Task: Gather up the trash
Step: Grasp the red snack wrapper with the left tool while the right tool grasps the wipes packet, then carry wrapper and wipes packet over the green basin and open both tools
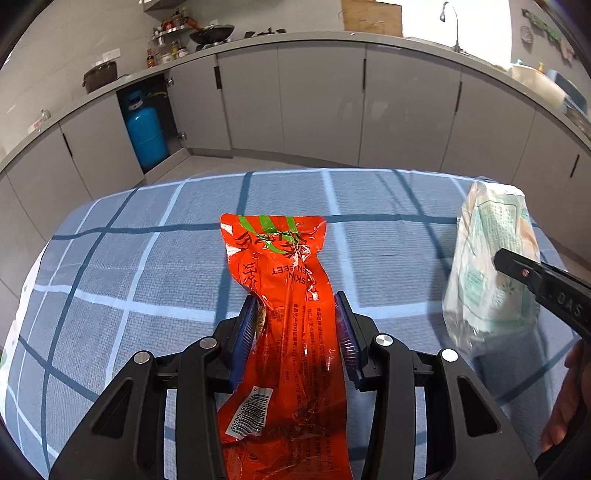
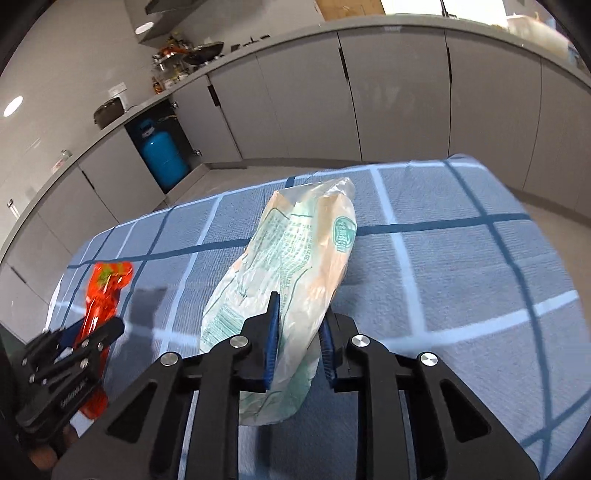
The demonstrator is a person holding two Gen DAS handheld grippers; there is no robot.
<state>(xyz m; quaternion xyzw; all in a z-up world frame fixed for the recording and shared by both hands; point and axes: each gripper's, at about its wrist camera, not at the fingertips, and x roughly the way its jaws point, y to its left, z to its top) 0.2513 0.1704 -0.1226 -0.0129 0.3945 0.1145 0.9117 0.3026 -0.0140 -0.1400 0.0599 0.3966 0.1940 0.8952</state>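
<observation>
A red plastic food wrapper (image 1: 280, 291) with green stripes lies between the blue pads of my left gripper (image 1: 297, 304), which is shut on it above the blue checked tablecloth (image 1: 147, 280). The wrapper also shows in the right wrist view (image 2: 105, 291), with the left gripper (image 2: 79, 341) around it. My right gripper (image 2: 299, 314) is shut on a clear plastic bag with pale green print (image 2: 291, 258), held upright off the cloth. That bag shows at the right of the left wrist view (image 1: 491, 266), with a finger of the right gripper (image 1: 517, 267) against it.
The table stands in a kitchen with grey cabinets (image 1: 317, 103) along the far side. A blue gas cylinder (image 1: 146, 133) sits in an open cabinet. A wok (image 1: 212, 33) and jars are on the counter. The table's far edge (image 1: 332, 171) drops to the floor.
</observation>
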